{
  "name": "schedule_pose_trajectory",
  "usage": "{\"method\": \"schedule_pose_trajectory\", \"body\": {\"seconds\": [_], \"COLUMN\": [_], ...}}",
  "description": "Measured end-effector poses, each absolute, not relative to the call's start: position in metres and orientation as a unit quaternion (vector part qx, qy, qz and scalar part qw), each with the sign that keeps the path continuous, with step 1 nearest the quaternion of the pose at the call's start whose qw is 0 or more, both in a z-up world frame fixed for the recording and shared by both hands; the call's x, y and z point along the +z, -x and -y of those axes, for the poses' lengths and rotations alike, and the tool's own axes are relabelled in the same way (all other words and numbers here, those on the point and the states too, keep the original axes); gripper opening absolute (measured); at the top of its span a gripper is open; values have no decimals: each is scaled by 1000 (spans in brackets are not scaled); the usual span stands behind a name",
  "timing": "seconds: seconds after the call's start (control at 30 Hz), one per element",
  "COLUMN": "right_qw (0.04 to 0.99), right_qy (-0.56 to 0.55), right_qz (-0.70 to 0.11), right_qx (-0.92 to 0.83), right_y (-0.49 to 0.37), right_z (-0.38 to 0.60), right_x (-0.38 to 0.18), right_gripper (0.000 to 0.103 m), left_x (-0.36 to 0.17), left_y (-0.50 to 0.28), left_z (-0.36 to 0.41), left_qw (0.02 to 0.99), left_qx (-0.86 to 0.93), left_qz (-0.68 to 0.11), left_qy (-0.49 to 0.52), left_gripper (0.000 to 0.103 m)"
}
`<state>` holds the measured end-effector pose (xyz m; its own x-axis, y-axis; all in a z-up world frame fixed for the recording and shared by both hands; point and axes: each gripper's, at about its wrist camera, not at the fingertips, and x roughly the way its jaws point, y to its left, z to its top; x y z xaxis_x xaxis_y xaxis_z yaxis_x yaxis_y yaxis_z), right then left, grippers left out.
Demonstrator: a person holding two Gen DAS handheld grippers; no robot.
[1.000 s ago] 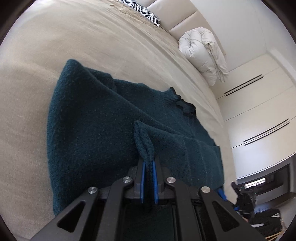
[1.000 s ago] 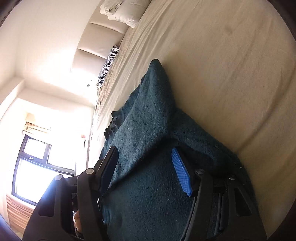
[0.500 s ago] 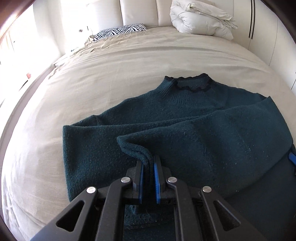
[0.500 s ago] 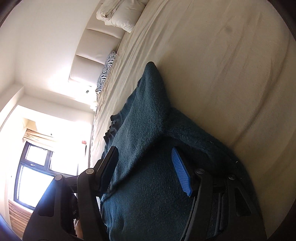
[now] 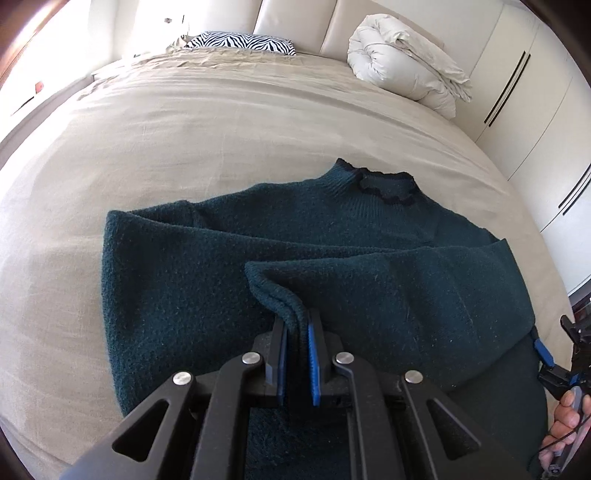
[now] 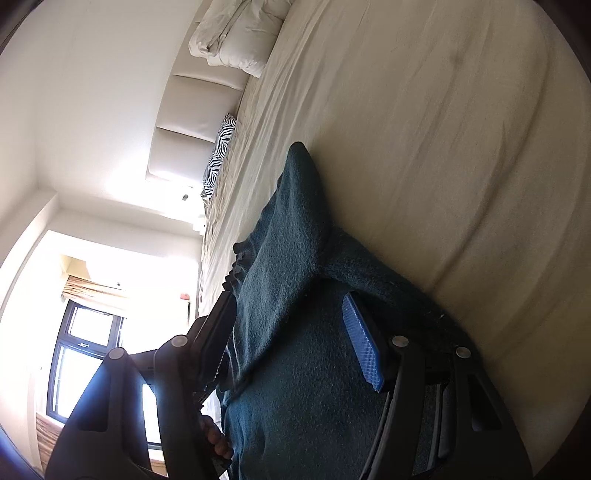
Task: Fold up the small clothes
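A dark teal knit sweater [image 5: 229,266] with a ruffled dark collar [image 5: 384,184] lies on the beige bed [image 5: 184,122], partly folded over itself. My left gripper [image 5: 295,325] is shut on a fold of the sweater's edge and holds it just above the rest of the garment. My right gripper [image 6: 291,317] is open, its jaws wide apart with the sweater [image 6: 295,258] lying between them; its blue pad [image 6: 362,347] shows on the right. The right gripper also shows at the right edge of the left wrist view [image 5: 550,358], by the sweater's side.
A rolled white duvet [image 5: 406,62] and a zebra-print pillow [image 5: 240,40] lie at the head of the bed against a cream headboard [image 5: 295,22]. White wardrobe doors [image 5: 535,92] stand at the right. A window [image 6: 85,343] is beyond the bed's left side.
The left gripper has swung round with the sweater fold in it, so the view turned from along the bed to facing the headboard. The right gripper stays open over the sweater, barely moved.
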<state>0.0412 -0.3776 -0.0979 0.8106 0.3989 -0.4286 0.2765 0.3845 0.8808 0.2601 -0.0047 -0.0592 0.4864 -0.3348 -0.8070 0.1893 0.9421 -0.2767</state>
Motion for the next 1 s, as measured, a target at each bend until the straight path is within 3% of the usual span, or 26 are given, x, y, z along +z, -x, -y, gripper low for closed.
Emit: {"method": "schedule_pose_trajectory", "body": {"seconds": [0.3, 0.53, 0.7, 0.87, 1.0], "right_qw": [735, 741, 767, 773, 764], "right_qy": [-607, -590, -548, -521, -520], "right_qz": [-295, -316, -323, -348, -367], "right_qx": [62, 43, 81, 105, 108], "right_y": [-39, -62, -68, -105, -138], "right_z": [373, 372, 381, 391, 393], "right_x": [-103, -103, -74, -64, -74], "right_gripper": [66, 66, 67, 67, 67], "left_x": [-62, -67, -75, -92, -94], "left_y": [-263, -266, -268, -275, -274], "left_z": [-5, -21, -31, -53, -54], "left_qw": [844, 832, 821, 784, 785], "left_qx": [-168, -191, -209, -243, -256], "left_qz": [-493, -494, -491, -488, -481], "left_qy": [124, 167, 204, 298, 295], "left_gripper": [10, 11, 12, 12, 12]}}
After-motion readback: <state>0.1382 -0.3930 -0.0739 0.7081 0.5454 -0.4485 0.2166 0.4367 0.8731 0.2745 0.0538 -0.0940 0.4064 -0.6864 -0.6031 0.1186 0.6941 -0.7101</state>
